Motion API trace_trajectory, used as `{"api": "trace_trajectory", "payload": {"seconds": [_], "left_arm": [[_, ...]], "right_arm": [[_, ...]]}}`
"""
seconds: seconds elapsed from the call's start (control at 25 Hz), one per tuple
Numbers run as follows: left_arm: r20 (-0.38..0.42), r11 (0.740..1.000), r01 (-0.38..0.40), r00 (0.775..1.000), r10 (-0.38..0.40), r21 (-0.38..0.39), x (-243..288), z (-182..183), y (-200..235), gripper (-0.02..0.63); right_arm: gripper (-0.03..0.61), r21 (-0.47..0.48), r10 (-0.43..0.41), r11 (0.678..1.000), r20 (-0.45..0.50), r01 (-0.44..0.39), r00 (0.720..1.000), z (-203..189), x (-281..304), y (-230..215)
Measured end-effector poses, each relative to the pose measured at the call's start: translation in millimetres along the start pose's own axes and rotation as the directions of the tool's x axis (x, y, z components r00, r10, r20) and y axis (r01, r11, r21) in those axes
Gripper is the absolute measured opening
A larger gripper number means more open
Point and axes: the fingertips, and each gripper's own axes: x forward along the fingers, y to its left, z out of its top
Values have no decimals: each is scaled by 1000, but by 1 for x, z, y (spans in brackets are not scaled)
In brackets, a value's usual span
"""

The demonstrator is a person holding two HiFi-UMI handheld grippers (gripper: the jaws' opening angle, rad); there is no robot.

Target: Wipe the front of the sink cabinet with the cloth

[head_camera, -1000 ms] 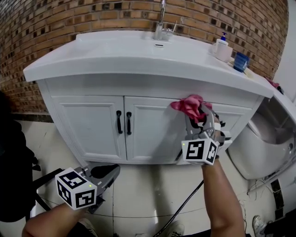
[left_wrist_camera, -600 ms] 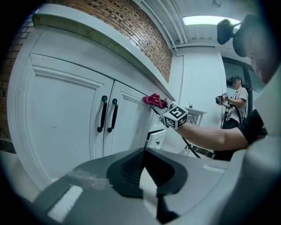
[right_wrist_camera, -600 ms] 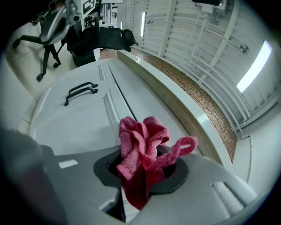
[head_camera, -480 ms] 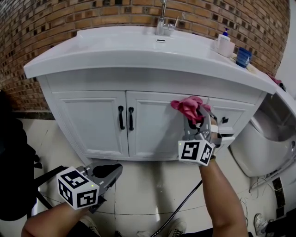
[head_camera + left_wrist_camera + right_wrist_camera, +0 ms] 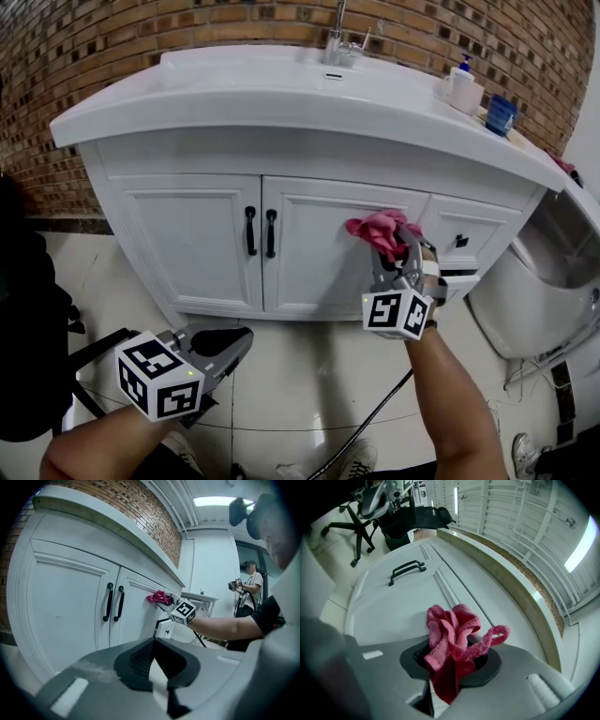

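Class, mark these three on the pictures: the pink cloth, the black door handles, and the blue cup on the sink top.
pink cloth (image 5: 452, 639): right gripper view, on its bunched middle.
black door handles (image 5: 250, 232): head view, on the left handle's bar.
blue cup (image 5: 502, 114): head view, on its side wall.

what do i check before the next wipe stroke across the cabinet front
1. Grip on cloth: ok. The right hand-held gripper has its jaws shut on it.
2. Cloth placement: ok. It sits at the upper right corner of the right door.
3. Cloth pressed flat on the door: cannot tell. It is bunched, and contact is unclear.
4. Handles out of the way: ok. They are left of the cloth and apart from it.
5. Left hand-held gripper out of the way: ok. It is low by the floor, shut and empty.
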Motion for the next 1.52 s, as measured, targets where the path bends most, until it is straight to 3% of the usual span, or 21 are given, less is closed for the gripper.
{"api": "trace_trajectory", "payload": {"seconds": [0.24, 0.52, 0.8, 1.52], "left_arm": [[-5, 1000, 0, 1000, 0, -2, 3, -1, 3, 5], [-12, 1000, -3, 1000, 3, -12, 5, -3, 4, 5], [-36, 1000, -3, 999, 2, -19, 9, -11, 10, 4], [-44, 999, -11, 999, 9, -47, 15, -13, 20, 3]], "right_arm": [[106, -27, 18, 999, 2, -18, 1000, -7, -1, 16], [106, -74, 118, 990, -32, -120, 993, -28, -6, 66], [107, -129, 254, 955, -109, -267, 961, -57, -13, 131], [109, -163, 366, 903, -194, -398, 910, -92, -20, 203]]}}
